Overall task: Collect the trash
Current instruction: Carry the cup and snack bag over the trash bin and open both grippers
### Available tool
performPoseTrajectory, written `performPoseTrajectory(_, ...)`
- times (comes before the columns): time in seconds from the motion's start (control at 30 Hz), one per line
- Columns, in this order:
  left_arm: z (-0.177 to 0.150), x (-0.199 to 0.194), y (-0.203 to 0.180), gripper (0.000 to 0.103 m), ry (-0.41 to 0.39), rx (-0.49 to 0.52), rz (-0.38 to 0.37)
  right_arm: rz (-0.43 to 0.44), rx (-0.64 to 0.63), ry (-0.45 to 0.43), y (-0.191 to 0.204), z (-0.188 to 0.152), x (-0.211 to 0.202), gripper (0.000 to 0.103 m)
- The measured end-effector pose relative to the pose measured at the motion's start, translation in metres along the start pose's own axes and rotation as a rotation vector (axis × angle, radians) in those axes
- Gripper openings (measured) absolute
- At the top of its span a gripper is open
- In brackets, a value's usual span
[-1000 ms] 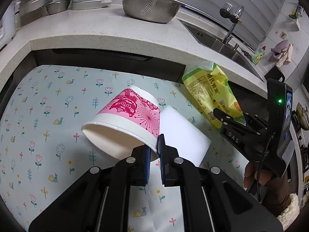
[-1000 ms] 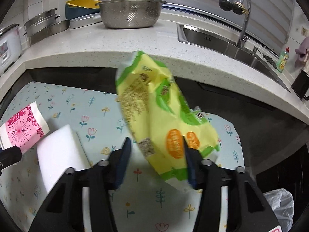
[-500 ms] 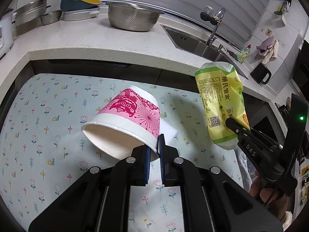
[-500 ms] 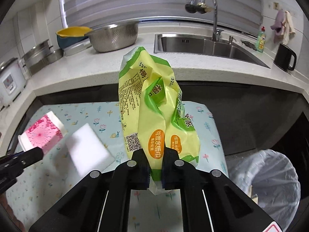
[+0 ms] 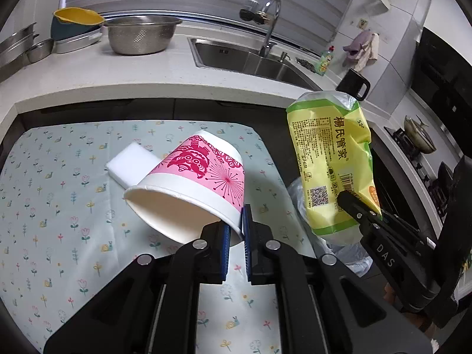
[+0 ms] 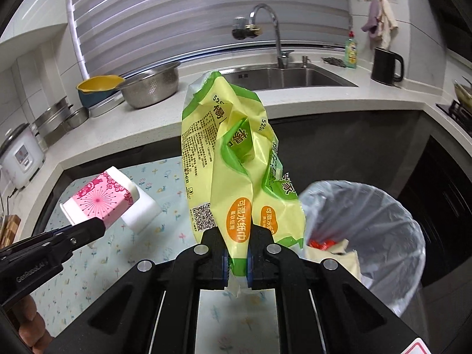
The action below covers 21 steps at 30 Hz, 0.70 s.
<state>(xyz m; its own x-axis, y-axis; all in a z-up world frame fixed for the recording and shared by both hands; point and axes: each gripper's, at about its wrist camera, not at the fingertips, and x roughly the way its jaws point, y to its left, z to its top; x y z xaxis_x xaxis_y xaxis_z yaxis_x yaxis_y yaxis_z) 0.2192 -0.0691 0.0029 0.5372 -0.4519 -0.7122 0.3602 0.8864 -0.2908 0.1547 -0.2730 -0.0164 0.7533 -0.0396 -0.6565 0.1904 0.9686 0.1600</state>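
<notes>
A pink-and-white paper cup hangs tilted above the flowered table mat, its rim pinched by my left gripper, which is shut on it. From the right wrist view the same cup shows at the left, held by the left gripper. My right gripper is shut on the lower end of a yellow-green plastic wipes wrapper, which stands up above the jaws. The wrapper also appears at the right of the left wrist view. A bin with a clear liner sits just right of the wrapper.
A white foam block lies on the mat behind the cup. Beyond the mat runs a pale counter with a steel colander, a sink and tap, a black kettle and a rice cooker. The bin holds red and cream scraps.
The right gripper closed on the wrapper, lifted it off the mat and carried it right, beside the bin. The left gripper carried the cup up and to the right, off the foam block.
</notes>
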Motion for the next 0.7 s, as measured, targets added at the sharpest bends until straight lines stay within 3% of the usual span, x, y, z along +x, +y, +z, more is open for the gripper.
performPoseTrajectory(0.33, -0.021, 0.030, -0.086, 0.006, 0.056, 0.135, -0.070, -0.075, 0.119, 0.002, -0.084, -0.028, -0.029, 0.008)
performPoseTrajectory(0.7, -0.023, 0.065, -0.160, 0.006, 0.112, 0.237, -0.163, -0.152, 0.223, 0.016, -0.150, -0.051, -0.026, 0.008)
